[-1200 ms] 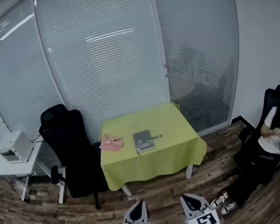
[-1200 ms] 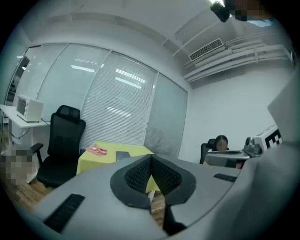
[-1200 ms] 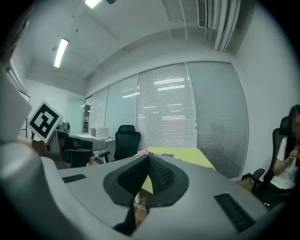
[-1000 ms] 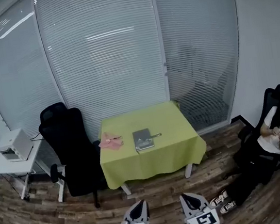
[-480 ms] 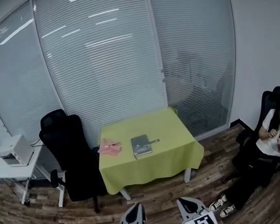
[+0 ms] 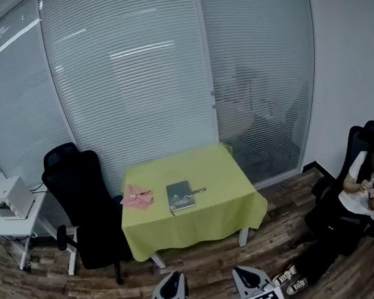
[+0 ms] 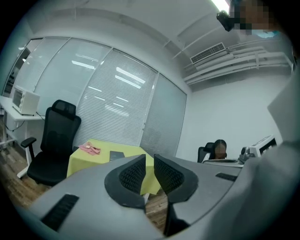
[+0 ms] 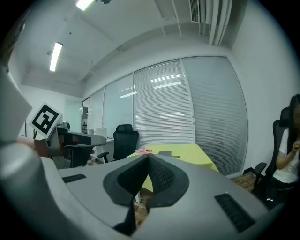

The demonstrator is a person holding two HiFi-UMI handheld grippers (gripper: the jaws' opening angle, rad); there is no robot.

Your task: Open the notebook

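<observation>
1. Notebook (image 6: 179, 196): thin, rectangular, dark grey-green cover. You've got it closed, cover lying flat.
2. Pose: flat on the table w/ yellow-green cloth (image 6: 210, 211), long side running away from you, approx. square to the table edges.
3. Spot: left of mid-table and in the nearer half as you see it in head view; fully on the top, no overhang.
4. Neighbours: pink cloth (image 6: 136, 196) to its left, apart from it. Small slim dark item (image 6: 199, 191) just beside its right edge; can't tell what it is.
5. Left gripper view: notebook (image 7: 116, 155) is a small dark slab on the tabletop. Right gripper view: notebook (image 8: 165, 153) looks the same, too small for detail.
</observation>
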